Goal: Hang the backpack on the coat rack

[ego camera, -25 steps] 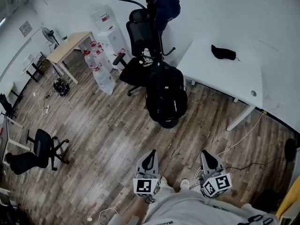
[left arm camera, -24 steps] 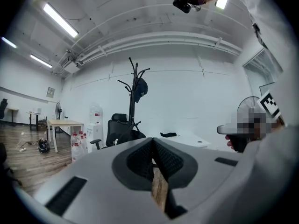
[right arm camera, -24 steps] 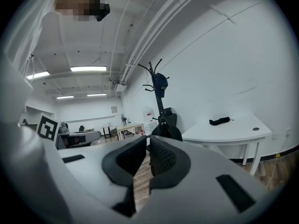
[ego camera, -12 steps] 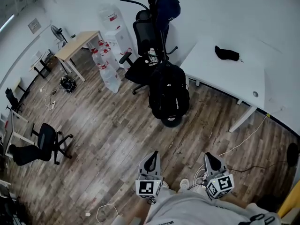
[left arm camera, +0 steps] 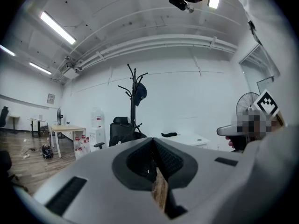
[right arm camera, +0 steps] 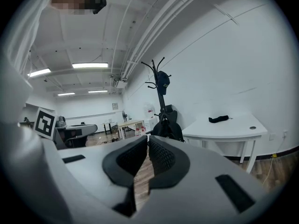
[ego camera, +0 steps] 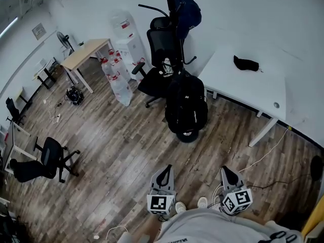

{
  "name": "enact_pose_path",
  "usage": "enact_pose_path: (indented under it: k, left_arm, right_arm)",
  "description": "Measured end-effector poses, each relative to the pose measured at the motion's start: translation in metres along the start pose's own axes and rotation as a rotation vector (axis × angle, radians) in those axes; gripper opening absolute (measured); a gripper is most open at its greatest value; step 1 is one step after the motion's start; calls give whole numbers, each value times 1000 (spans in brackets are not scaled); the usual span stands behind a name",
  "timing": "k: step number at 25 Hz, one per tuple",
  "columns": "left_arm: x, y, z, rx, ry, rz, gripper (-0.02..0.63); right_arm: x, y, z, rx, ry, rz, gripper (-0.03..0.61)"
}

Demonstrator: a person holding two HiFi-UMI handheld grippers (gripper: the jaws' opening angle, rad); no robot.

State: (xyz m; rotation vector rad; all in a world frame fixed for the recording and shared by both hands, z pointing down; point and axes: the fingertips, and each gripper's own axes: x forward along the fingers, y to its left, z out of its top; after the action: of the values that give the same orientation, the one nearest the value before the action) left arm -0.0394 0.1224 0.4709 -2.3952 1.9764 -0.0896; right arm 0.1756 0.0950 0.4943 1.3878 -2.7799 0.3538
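Observation:
A black backpack (ego camera: 186, 108) stands upright on the wood floor against the foot of a black coat rack (ego camera: 173, 29). A dark blue bag (ego camera: 186, 8) hangs near the rack's top. Both grippers are held low in front of the person, well short of the backpack. My left gripper (ego camera: 163, 174) is shut with nothing in it, and its closed jaws (left arm camera: 152, 141) point level toward the rack (left arm camera: 134, 101). My right gripper (ego camera: 228, 174) also has its jaws together and empty (right arm camera: 147, 139); past them I see the rack (right arm camera: 161, 90) and the backpack (right arm camera: 169, 127).
A black office chair (ego camera: 161, 49) stands just behind the rack. A white table (ego camera: 253, 82) with a small black item (ego camera: 246, 63) is at the right. Water bottles (ego camera: 115, 75), a dispenser (ego camera: 127, 32) and a wooden desk (ego camera: 86, 52) are to the left. A cable (ego camera: 263, 153) lies on the floor.
In the head view the backpack, rack and chair have slid down and to the right, a little nearer. Both grippers stay shut and empty at the bottom of the view.

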Motion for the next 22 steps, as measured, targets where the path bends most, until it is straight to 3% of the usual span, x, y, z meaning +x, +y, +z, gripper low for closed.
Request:
enact_pose_path:
  k: [6,22]
  left_arm:
    - [-8,15,-6,-24,12,13,9]
    - [4,0,-6,-27,15,-21,9]
  right_arm:
    - [2,11,0,15,5,-9,15]
    - [-2,-3,-1,-13,18,-37,14]
